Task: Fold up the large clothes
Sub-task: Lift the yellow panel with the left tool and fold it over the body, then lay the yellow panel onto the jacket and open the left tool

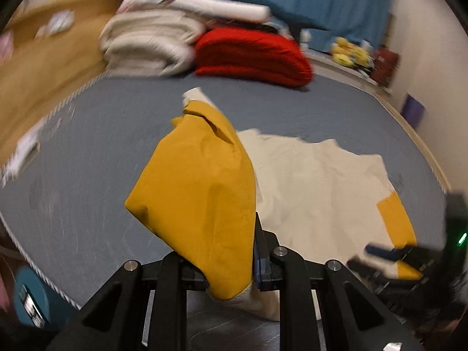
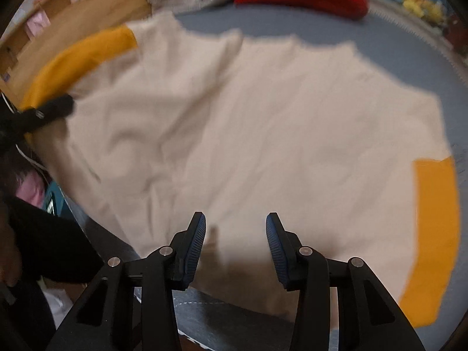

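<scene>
A large cream garment with mustard-yellow sleeves lies spread on the grey-blue bed. My left gripper is shut on one yellow sleeve and holds it lifted above the bed; the cloth hides its left finger. In the right wrist view that gripper shows at the left edge on the raised sleeve. My right gripper hovers over the garment's near hem with its jaws apart, and its pads press on nothing. The other yellow sleeve lies flat at the right.
At the bed's far end sit a stack of folded cream blankets and a red one. Yellow plush toys stand by a blue curtain. Wooden furniture lines the left side. The bed's near edge is just under my right gripper.
</scene>
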Demonstrator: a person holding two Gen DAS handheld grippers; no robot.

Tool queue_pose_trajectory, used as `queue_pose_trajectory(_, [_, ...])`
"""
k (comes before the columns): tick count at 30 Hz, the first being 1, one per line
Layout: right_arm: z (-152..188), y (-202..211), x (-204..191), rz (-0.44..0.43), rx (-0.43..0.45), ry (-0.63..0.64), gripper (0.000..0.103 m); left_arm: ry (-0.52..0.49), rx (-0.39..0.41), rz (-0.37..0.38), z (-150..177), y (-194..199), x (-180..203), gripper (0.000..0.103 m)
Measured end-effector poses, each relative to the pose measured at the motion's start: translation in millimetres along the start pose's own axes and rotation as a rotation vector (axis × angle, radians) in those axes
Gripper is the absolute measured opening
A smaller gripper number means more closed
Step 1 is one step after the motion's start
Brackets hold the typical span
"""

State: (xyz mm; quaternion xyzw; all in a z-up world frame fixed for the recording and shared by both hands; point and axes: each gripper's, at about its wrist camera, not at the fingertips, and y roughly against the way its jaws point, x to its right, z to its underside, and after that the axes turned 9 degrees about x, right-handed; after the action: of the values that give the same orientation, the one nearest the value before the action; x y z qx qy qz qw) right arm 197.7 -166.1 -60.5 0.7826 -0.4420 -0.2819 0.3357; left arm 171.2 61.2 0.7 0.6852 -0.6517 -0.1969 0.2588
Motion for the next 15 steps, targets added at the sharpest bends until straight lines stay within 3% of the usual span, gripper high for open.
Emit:
queue_pose_trajectory(6, [0.0, 75.1, 85.5, 0.099, 0.163, -0.169, 0.051, -0.17, 0.046, 0.089, -14.0, 13.1, 105.3, 0.017])
queue_pose_trajectory(11, [33.3, 131.2, 161.0, 0.202, 0.226, -0.307, 0.052, -0.286, 0.032, 0.166, -6.4, 9.9, 197.6, 0.017])
queue_pose_trajectory(15, [54.8, 162.4, 189.3, 0.26, 0.259, -0.355, 0.052, -0.381, -0.002, 0.236, 9.9, 1.7, 264.8, 0.016])
